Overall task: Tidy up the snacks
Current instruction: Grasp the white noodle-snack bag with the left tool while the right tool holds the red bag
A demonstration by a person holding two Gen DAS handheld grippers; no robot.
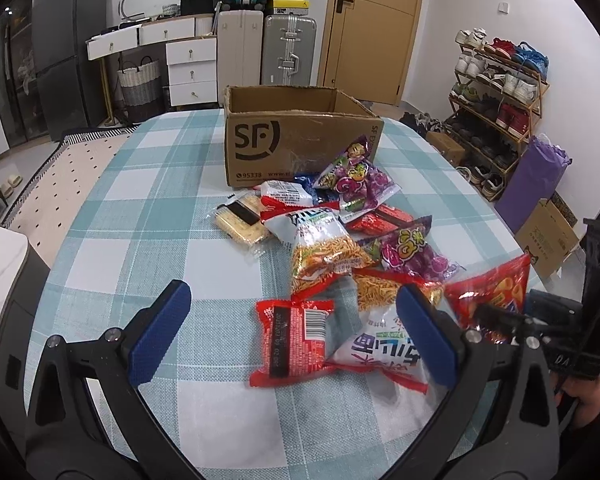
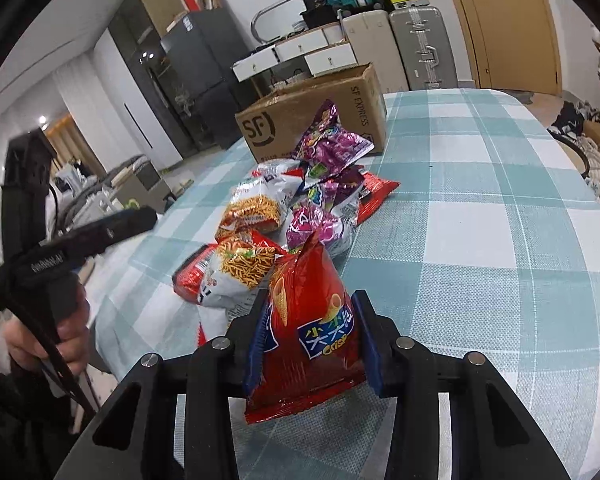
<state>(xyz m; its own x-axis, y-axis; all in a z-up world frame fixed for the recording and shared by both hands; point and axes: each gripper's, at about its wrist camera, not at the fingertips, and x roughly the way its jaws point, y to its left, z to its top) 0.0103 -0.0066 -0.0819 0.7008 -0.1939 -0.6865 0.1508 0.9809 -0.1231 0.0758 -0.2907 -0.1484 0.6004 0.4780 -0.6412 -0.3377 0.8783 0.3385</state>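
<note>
While right gripper (image 2: 312, 344) pinches glossy red crisp bag (image 2: 308, 332), left gripper (image 1: 296, 336) spread apart

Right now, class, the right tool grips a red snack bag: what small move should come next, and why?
Probably lift the red crisp bag and carry it toward the open SF cardboard box. The right tool is already shut on it, the box stands beyond the snack pile, and the left tool is open and holds nothing.

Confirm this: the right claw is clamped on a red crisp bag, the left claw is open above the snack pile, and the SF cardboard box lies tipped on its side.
One thing is wrong: the SF cardboard box stands upright with its top open, as the left wrist view shows. The rest holds: the right claw is clamped on the red crisp bag, and the left claw is open above the snack pile.
</note>
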